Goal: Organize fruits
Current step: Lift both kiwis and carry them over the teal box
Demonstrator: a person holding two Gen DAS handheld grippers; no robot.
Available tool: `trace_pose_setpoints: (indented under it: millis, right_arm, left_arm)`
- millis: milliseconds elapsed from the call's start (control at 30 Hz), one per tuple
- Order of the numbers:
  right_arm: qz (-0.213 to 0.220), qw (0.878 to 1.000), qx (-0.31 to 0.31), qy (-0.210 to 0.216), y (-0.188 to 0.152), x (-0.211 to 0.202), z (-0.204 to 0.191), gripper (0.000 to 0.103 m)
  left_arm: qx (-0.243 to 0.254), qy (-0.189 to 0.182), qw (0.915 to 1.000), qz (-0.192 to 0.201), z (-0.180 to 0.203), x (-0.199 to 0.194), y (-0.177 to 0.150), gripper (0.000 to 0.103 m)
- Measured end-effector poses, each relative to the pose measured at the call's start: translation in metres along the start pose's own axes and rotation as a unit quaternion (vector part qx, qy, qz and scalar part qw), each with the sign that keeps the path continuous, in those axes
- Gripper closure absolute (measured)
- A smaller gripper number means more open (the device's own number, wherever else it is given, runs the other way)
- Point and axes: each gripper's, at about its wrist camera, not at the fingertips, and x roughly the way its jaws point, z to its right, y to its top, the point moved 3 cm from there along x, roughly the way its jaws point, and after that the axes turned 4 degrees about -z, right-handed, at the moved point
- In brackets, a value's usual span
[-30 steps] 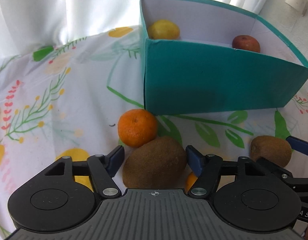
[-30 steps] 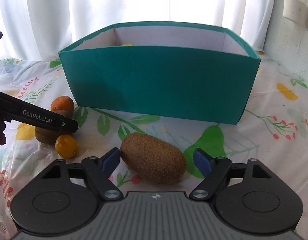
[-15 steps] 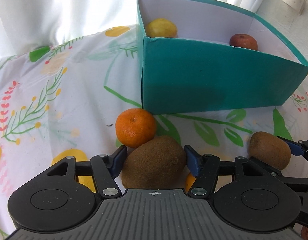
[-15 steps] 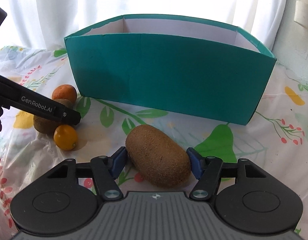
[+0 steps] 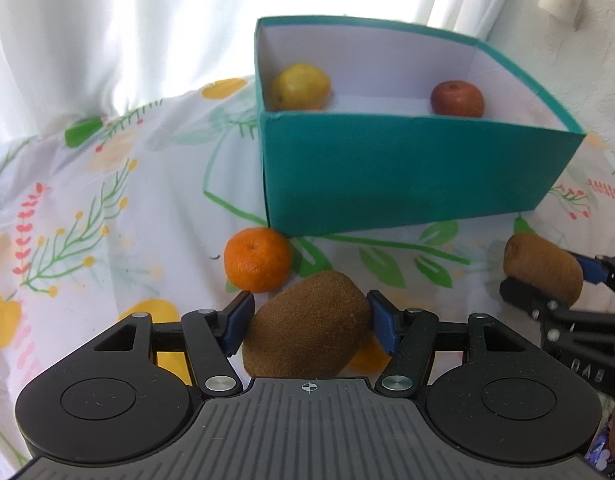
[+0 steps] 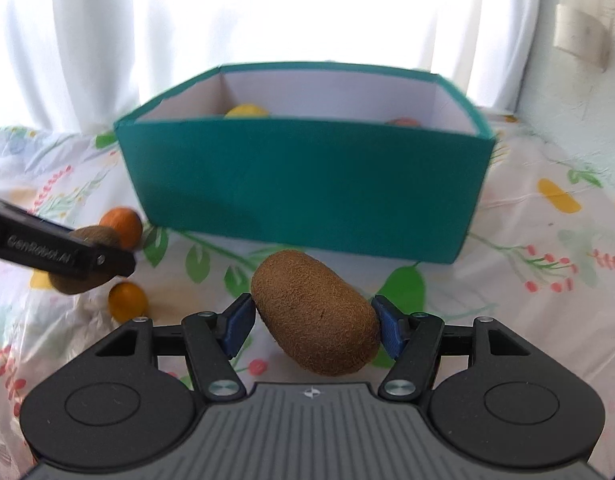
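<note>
White curtains (image 5: pixel 147 32) hang bright behind a table covered in a flowered cloth (image 5: pixel 87 208), and on that cloth stands your teal box (image 5: pixel 407 172), white inside. Your left gripper (image 5: pixel 309 326) is clamped on a kiwi (image 5: pixel 307 324), its blue pads (image 5: pixel 237 322) pressed to either side of the fruit, which sits tilted between them. Just ahead of it and to the left, a mandarin (image 5: pixel 257 259) rests on the cloth close by the box's near corner, and a smaller orange fruit (image 5: pixel 367 356) peeks out from under the held kiwi (from your right camera it shows more plainly, lying on the cloth below the left gripper). Your right gripper (image 6: pixel 311 326) is likewise closed on a second kiwi (image 6: pixel 315 312), both pads touching its flanks, the fruit held slantwise in front of the box's long wall. Whether either kiwi is off the cloth or only resting on it, you cannot tell for certain from these views. Inside the box, a yellow fruit (image 5: pixel 301 86) sits in the far left corner and a red fruit (image 5: pixel 457 99) lies toward the right, well apart from it. Both are only just visible over the rim from your right camera.
</note>
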Motion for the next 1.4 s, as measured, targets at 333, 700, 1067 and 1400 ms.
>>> trace_pose_setpoints:
  millis: [333,700,1067,1400]
  right_arm:
    - [0.070,0.997,0.025,-0.025,0.032,-0.038,0.026,0.039]
    - [0.152,0.988,0.013,-0.032,0.085,-0.076,0.038,0.039]
    - [0.212,0.977,0.005,-0.021,0.145,-0.096,0.049,0.039]
    - [0.222,0.975,0.022,-0.011,0.155,-0.085,0.054,0.039]
  left_arm:
    - [-0.006,0.033,0.9992,0.022,0.014,-0.031,0.010,0.036]
    - [-0.017,0.088,0.9926,0.081,0.030,-0.072,0.057,0.036]
    - [-0.028,0.099,0.9861,0.130,0.043,-0.095,0.113,0.036]
    - [-0.031,0.115,0.9801,0.159,0.049,-0.098,0.142,0.036]
